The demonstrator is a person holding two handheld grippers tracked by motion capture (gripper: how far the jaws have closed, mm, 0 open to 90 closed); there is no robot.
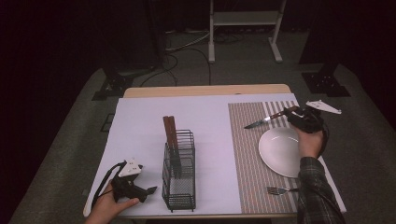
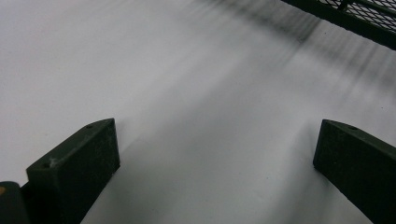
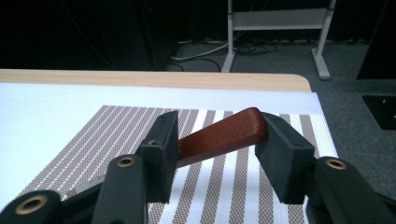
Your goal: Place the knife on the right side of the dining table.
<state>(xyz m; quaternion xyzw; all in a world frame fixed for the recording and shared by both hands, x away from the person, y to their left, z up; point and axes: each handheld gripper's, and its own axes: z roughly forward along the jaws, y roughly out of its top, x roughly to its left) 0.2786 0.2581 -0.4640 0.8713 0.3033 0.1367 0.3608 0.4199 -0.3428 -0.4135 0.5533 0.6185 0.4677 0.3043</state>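
The knife [image 1: 270, 118] lies slanted on the striped placemat [image 1: 247, 154] in the right half of the high view, just above the white plate [image 1: 280, 151], its wooden handle between the jaws of the right gripper [image 1: 295, 113], which stand partly apart around it. At lower left, the left gripper [image 1: 148, 190] rests with jaws wide and nothing between them, beside the wire caddy [image 1: 180, 172].

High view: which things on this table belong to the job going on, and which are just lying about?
In the job: knife, between the right gripper jaws; striped placemat; white plate; fork; wire caddy with two wooden-handled pieces.
Just about: left gripper, resting open on the white sheet; white stand and cables on the floor.
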